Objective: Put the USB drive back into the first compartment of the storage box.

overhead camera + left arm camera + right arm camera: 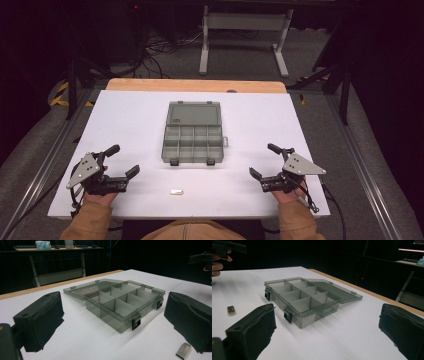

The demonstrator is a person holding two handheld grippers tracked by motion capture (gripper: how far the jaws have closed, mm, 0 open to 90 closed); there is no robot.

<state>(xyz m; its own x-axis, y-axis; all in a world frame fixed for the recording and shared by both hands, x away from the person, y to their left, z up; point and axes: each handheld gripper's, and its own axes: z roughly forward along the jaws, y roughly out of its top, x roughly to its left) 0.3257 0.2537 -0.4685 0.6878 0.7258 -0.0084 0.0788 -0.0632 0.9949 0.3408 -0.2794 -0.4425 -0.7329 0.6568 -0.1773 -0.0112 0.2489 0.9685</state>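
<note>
Grey see-through box [193, 139] sits near the middle of my white counter [125, 120], lid [194, 113] swung fully open and lying flat on the far side. Inside I count eight compartments in two rows of four, all looking bare. Two black latches [174, 162] hang off the near edge; a small tab sticks out on the right side.

A small silvery metal piece [176, 191] lies on the counter nearer to me than the box, apart from it, roughly between my two tools. From the left gripper view it shows at the bottom right, just beside the right-hand jaw.

Left tool [123, 162] rests at the near left of the counter, jaws spread wide, nothing between them. Right tool [263, 160] mirrors it at the near right, jaws likewise wide apart and empty. Both point inward toward the box. Tan sleeves [90, 220] come in from the bottom edge.

Beyond the counter: dark floor, cables, a white metal frame [245, 30].
</note>
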